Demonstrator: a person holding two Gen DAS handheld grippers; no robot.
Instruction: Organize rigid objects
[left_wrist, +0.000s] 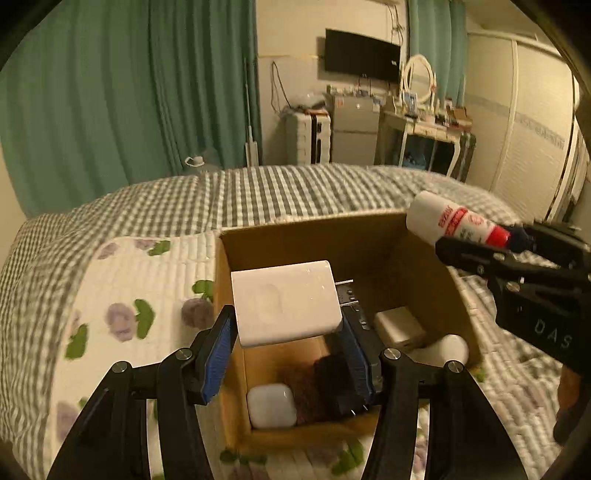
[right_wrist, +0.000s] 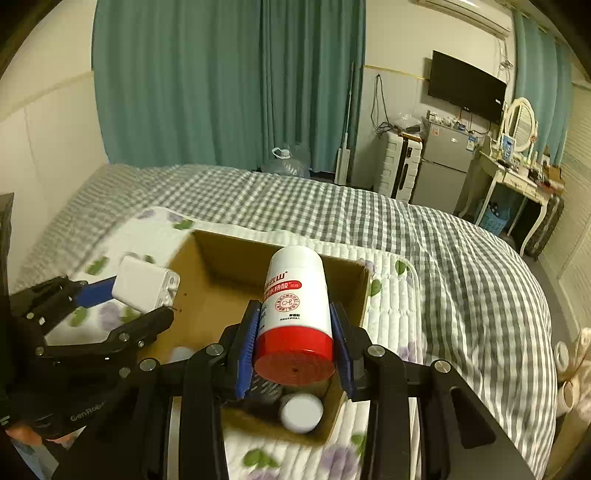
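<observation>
My left gripper (left_wrist: 286, 336) is shut on a white charger block (left_wrist: 284, 301) and holds it above the left half of an open cardboard box (left_wrist: 325, 229) on the bed. My right gripper (right_wrist: 293, 343) is shut on a white bottle with a red cap (right_wrist: 295, 306), tilted over the box (right_wrist: 221, 258). In the left wrist view that bottle (left_wrist: 454, 223) hovers over the box's right rim. From the right wrist, the charger (right_wrist: 146, 284) hangs by the box's left wall. Inside the box lie a white earbud case (left_wrist: 271, 404), a small white adapter (left_wrist: 399, 328), a white round lid (right_wrist: 301, 411) and dark items.
The box rests on a flowered quilted pad (left_wrist: 122, 295) over a grey checked bedspread (right_wrist: 369, 214). Green curtains (left_wrist: 129, 92), a wall screen (right_wrist: 465, 86), a small fridge (right_wrist: 443, 162) and a dressing table (right_wrist: 517, 173) stand beyond the bed.
</observation>
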